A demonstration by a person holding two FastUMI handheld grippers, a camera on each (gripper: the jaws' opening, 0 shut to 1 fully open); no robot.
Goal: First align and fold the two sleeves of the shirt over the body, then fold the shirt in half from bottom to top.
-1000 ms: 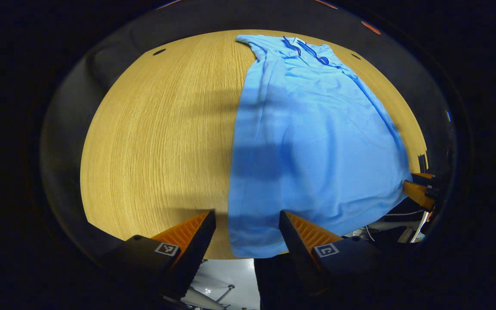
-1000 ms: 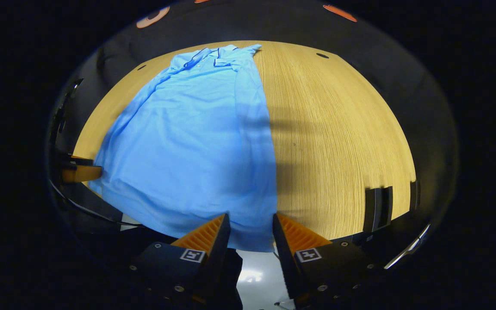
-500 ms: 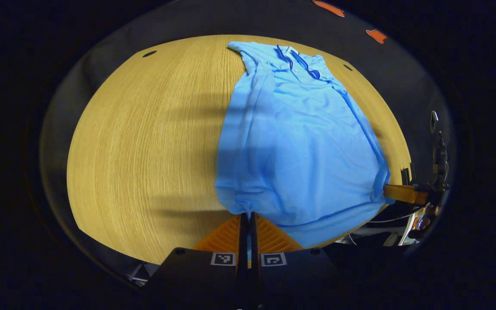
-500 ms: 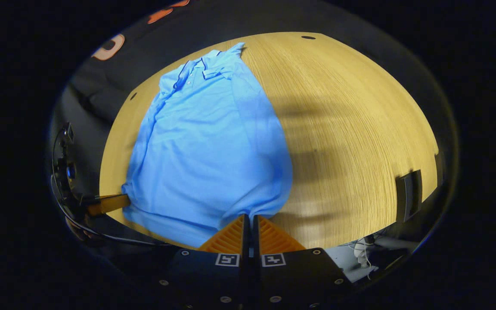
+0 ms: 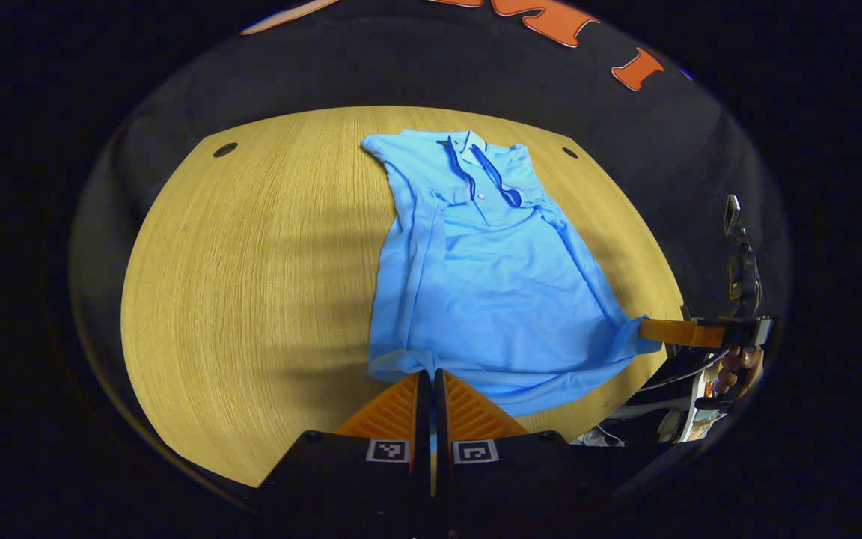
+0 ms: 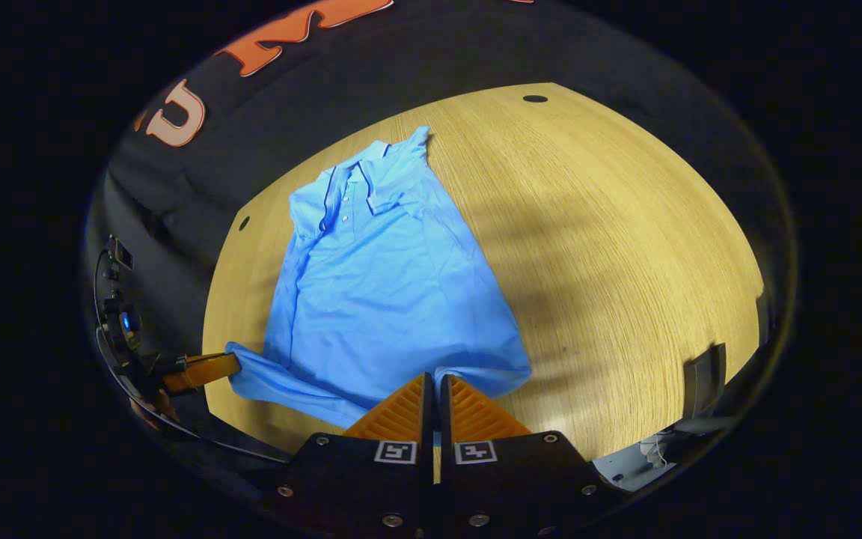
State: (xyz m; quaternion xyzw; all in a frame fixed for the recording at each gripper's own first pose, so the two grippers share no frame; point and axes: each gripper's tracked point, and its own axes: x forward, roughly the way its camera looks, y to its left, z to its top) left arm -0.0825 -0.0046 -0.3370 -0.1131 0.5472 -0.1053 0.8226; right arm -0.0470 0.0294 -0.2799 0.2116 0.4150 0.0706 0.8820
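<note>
Item: shirt (image 5: 483,284), flat on surface (image 5: 251,284), collar far, long axis away from me. My left gripper (image 5: 425,378) and right gripper (image 6: 433,382): jaws clamped on hem corners, nearest me.

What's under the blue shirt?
The shirt lies on a wooden table, which shows all around it. Each tool pinches a bottom corner. Whatever else might be beneath is hidden by the cloth.

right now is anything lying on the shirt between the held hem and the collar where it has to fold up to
Nothing visible. The left gripper and right gripper pinch the hem corners; the shirt body up to the collar is bare.
</note>
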